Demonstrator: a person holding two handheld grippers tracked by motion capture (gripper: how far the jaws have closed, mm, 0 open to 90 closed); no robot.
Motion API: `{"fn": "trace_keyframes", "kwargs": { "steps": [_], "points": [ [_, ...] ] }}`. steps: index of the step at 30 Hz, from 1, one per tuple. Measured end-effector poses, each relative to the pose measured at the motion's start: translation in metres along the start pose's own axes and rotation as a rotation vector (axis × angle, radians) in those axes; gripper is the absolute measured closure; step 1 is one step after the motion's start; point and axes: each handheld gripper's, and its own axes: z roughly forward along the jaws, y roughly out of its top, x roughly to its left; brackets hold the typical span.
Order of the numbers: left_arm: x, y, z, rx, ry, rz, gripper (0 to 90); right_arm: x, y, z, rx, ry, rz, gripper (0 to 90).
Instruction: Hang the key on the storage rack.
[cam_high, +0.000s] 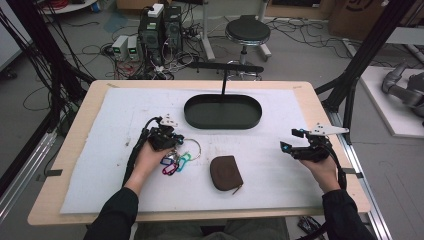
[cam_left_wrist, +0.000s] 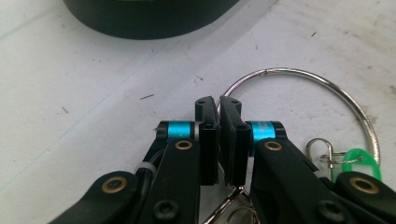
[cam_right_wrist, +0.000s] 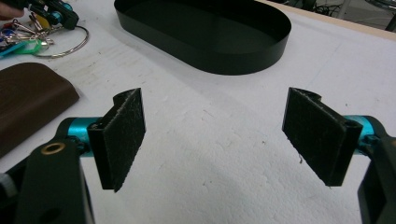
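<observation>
A big metal key ring (cam_high: 192, 148) with coloured key tags (cam_high: 175, 162) lies on the white mat, left of centre. My left gripper (cam_high: 172, 149) is shut on it. In the left gripper view the jaws (cam_left_wrist: 218, 105) pinch the ring's wire (cam_left_wrist: 327, 84) where it passes between the pads, and a green tag (cam_left_wrist: 362, 161) sits at the right. A brown zip pouch (cam_high: 225, 172) lies flat just right of the keys. My right gripper (cam_high: 290, 140) hovers open at the mat's right side, its pads (cam_right_wrist: 123, 135) wide apart over bare mat, nothing between them.
A black oval tray (cam_high: 222, 125) stands at the back middle of the mat, seen close in the right gripper view (cam_right_wrist: 233, 60). The pouch (cam_right_wrist: 28, 98) and keys (cam_right_wrist: 70, 46) lie to the left of the right gripper. A stool and cables are beyond the table.
</observation>
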Motion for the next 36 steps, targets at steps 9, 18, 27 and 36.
{"fn": "trace_keyframes", "kwargs": {
  "steps": [9, 18, 27, 36],
  "points": [
    [-0.002, 0.007, -0.028, -0.153, -0.074, -0.001, 85.9, -0.001, 0.000, 0.000, -0.004, 0.000, 0.002, 21.7],
    [-0.023, 0.011, -0.054, -0.204, -0.138, 0.104, 86.0, 0.000, 0.000, 0.000, -0.005, 0.002, -0.006, 21.8],
    [-0.027, 0.009, -0.059, -0.204, -0.177, 0.133, 85.5, -0.001, 0.000, 0.001, -0.006, 0.002, -0.003, 21.8],
    [-0.027, 0.006, -0.056, -0.162, -0.218, 0.131, 80.1, -0.001, 0.000, 0.002, -0.002, 0.010, -0.006, 21.8]
  ]
}}
